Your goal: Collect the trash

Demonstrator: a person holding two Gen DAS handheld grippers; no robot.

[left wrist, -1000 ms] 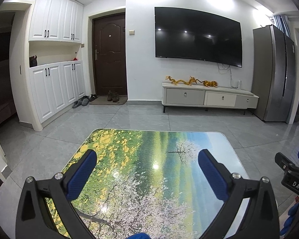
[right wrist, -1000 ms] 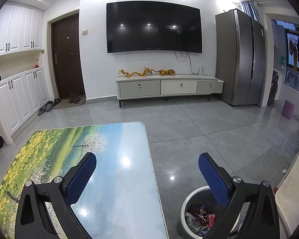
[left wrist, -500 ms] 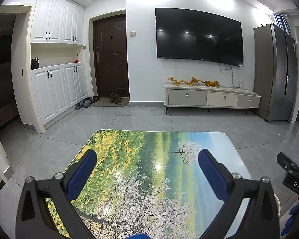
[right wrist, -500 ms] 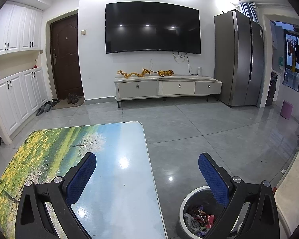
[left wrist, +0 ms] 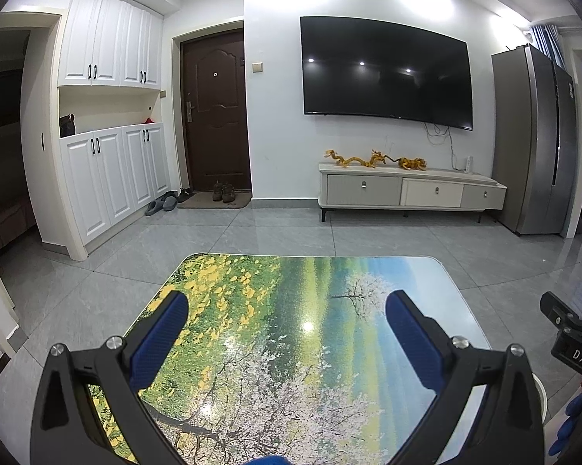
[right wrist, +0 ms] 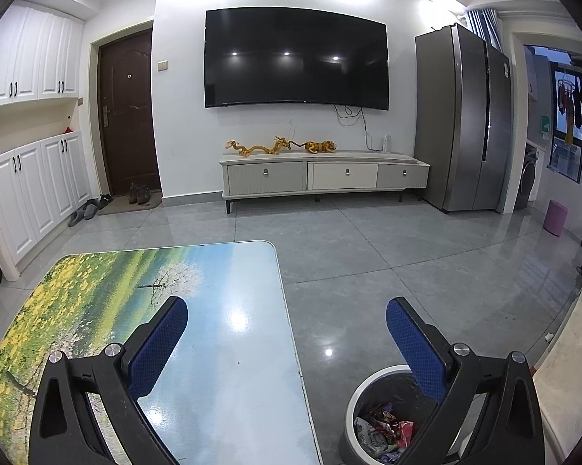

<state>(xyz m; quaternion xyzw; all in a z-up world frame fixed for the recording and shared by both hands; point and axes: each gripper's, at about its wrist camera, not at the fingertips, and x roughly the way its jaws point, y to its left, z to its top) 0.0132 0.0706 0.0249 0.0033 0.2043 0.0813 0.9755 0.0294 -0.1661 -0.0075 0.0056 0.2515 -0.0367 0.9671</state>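
Both tongs stood spread wide with nothing between their blue pads. Left gripper (left wrist: 283, 306) hung over a low table (left wrist: 314, 271) whose glossy top carried a printed landscape of yellow flowers, green field, white blossoming tree and pale sky. Right gripper (right wrist: 287, 310) hung over that table's right edge (right wrist: 248, 348), one pad above the tabletop and the other above the grey tiled floor (right wrist: 368, 271).

Trash (right wrist: 384, 426) lay in a round bin (right wrist: 353, 399) on the floor just beside the table's right edge, below the right pad. It was a crumpled heap of wrappers, red, white and dark, with some purple at the bottom; single pieces could not be told apart. The bin had a pale rim and a dark inner wall, and the black gripper frame hid part of it.
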